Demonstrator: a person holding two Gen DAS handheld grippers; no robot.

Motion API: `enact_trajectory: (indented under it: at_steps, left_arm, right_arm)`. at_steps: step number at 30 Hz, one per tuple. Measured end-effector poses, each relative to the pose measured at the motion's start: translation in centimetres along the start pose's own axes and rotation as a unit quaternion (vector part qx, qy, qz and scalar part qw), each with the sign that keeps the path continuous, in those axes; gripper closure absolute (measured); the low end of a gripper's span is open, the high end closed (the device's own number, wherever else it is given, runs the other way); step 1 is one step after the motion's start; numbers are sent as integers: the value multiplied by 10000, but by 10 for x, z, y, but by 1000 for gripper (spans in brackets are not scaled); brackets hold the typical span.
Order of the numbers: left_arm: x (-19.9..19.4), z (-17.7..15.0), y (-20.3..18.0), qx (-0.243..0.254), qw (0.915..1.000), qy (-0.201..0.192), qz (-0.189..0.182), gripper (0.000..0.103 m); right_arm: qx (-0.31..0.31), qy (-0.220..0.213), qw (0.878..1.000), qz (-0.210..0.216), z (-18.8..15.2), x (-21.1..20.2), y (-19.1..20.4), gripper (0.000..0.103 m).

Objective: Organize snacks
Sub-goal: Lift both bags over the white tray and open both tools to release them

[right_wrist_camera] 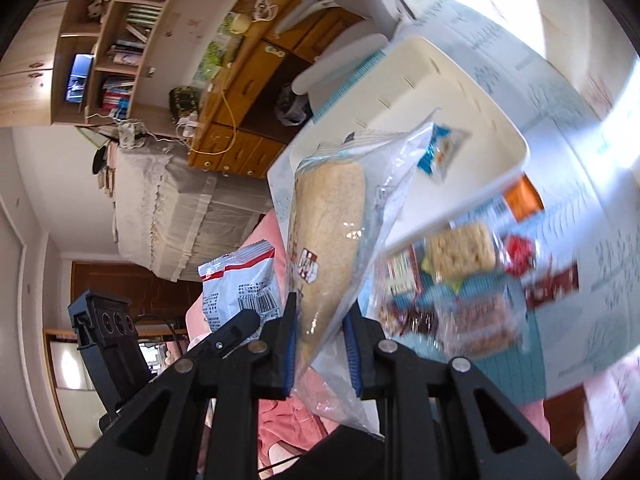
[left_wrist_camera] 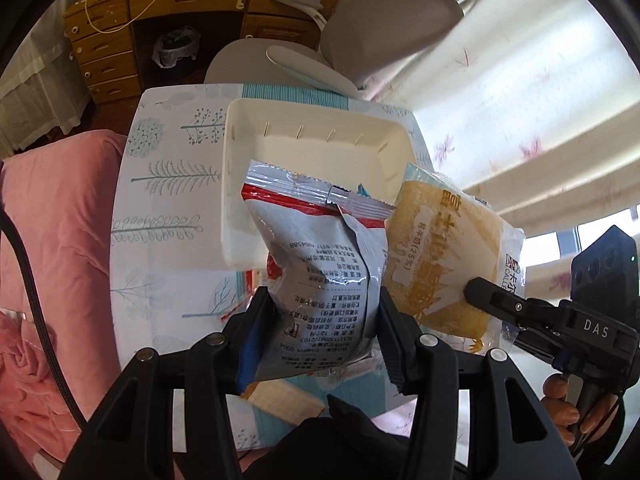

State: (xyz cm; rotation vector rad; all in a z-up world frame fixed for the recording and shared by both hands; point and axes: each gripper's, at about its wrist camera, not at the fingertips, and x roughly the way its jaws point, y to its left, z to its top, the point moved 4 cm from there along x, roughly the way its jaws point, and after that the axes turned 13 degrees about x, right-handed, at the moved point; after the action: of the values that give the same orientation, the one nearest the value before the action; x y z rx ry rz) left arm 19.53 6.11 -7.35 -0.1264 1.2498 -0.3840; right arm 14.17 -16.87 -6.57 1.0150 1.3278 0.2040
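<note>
My left gripper is shut on a silver and red snack bag, held above the near edge of an empty white bin. Beside it on the right hangs a yellow wrapped bread, gripped by my right gripper. In the right wrist view my right gripper is shut on that clear-wrapped bread, tilted in front of the white bin. The silver bag shows at lower left with a left fingertip under it. Several small snack packs lie on the table below the bin.
The bin stands on a small table with a leaf-print cloth. A grey office chair and a wooden desk stand behind it. Pink bedding lies to the left, curtains to the right.
</note>
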Motion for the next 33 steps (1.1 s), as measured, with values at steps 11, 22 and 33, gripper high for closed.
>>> enact_trajectory:
  at_steps: [11, 22, 33]
  left_arm:
    - [38, 37, -4, -396, 9990, -206, -21, 54]
    - [83, 55, 4, -788, 9967, -128, 111, 51]
    - [88, 49, 0, -1005, 9946, -32, 258, 23]
  right_arm:
    - [-463, -13, 9989, 28, 63, 14, -5, 83]
    - [-334, 302, 9989, -156, 103, 46, -33, 82]
    - [-212, 439, 9987, -158, 112, 48, -45, 55]
